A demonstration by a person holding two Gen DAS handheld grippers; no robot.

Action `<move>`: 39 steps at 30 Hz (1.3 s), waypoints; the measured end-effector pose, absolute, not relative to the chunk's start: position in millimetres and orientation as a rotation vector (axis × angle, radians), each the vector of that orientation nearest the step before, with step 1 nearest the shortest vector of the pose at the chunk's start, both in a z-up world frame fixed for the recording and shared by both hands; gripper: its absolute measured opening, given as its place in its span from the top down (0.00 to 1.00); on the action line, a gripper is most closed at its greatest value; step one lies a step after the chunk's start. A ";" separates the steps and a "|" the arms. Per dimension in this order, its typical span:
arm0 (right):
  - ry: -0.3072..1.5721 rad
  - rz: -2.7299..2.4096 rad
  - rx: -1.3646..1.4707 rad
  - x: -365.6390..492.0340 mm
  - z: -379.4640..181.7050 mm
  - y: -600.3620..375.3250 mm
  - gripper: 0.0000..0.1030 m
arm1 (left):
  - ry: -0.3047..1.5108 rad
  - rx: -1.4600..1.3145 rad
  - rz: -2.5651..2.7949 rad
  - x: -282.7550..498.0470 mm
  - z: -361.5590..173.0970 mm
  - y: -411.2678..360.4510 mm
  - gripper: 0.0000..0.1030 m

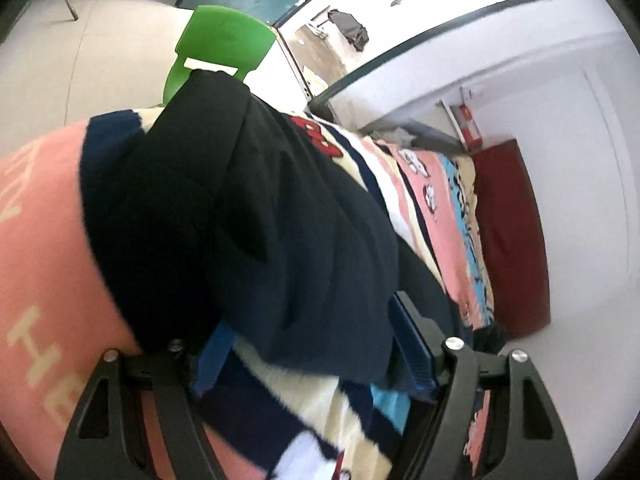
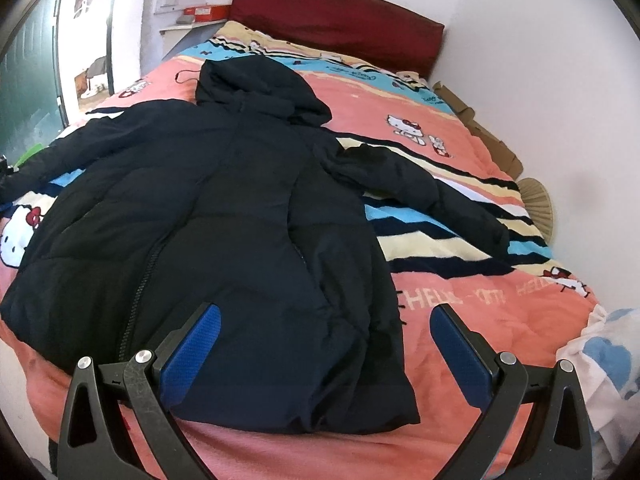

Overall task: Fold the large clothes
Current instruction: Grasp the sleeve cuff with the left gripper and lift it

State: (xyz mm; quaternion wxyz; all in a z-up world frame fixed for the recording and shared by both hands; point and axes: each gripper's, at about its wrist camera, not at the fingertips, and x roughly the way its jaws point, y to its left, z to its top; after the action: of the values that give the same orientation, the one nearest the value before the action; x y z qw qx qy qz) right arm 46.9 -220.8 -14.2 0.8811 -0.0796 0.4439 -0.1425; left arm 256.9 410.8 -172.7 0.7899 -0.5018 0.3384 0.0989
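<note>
- the left gripper [image 1: 308,360] sits at the bottom of the left wrist view, with a bunch of dark cloth lying between its blue pads [image 1: 412,352]; the fingers look spread around the cloth, and i cannot tell whether they actually pinch it.
- that cloth looks like a sleeve [image 1: 248,216] of the coat, running away from the left gripper across the blanket [image 1: 36,240].
- the right gripper [image 2: 324,344] hovers over the near hem of the coat [image 2: 224,208], its fingers spread wide and nothing between the pads [image 2: 192,352].
- the coat, a dark puffy one, lies front up and flat on the bed, zip [image 2: 140,292] partly visible, hood [image 2: 260,88] pointing toward the red headboard [image 2: 336,20], and the other sleeve [image 2: 420,196] stretched out to the right.
- at the right edge of the bed a white and blue cloth [image 2: 608,360] lies apart from the coat.
- beyond the bed, the left view shows a green chair [image 1: 216,48] on the floor.
- judged step: the fold is at its start, with the left sleeve being taken up to bring across the chest.
- the next move likely calls for a firm pinch on the sleeve, then carrying it inward over the body without dragging the coat askew; the right gripper could press the hem to steady it.
</note>
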 end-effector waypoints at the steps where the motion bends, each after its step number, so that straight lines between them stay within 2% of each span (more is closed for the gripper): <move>1: 0.923 -0.297 -0.168 46.8 -13.8 -220.1 0.01 | 0.723 -1.088 0.215 258.2 -172.9 410.5 0.31; 3: 0.920 -0.298 -0.170 47.3 -13.3 -218.9 0.01 | 0.708 -1.119 0.221 263.0 -176.1 419.9 0.40; 5: 0.921 -0.297 -0.169 48.2 -13.9 -218.1 0.00 | 0.706 -1.180 0.239 264.8 -184.2 428.6 0.59; 9: 0.922 -0.291 -0.156 52.7 -14.3 -219.0 0.00 | 0.685 -1.279 0.246 262.3 -196.0 439.6 0.75; 11: 0.915 -0.289 -0.150 54.9 -12.9 -219.1 0.00 | 0.685 -1.276 0.243 265.4 -196.0 440.6 0.86; 13: 0.903 -0.285 -0.144 56.7 -10.1 -219.6 0.00 | 0.679 -1.267 0.238 267.1 -192.9 439.1 0.91; 27: 0.868 -0.290 -0.142 56.3 -3.8 -228.9 0.00 | 0.624 -0.985 0.159 280.8 -114.3 402.3 0.94; 34: 0.864 -0.261 -0.122 57.4 -9.0 -237.3 0.00 | 0.562 -0.803 0.059 293.2 -41.4 354.4 0.94; 39: 0.842 -0.257 -0.119 55.4 -9.3 -250.4 0.00 | 0.529 -0.637 -0.031 308.9 14.3 287.8 0.95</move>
State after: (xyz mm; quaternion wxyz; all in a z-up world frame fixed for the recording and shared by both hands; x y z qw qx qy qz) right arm 55.4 -250.4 -9.3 0.9030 -0.0575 0.4074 -0.1241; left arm 308.9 287.8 14.3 0.9153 -0.3096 0.2572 -0.0152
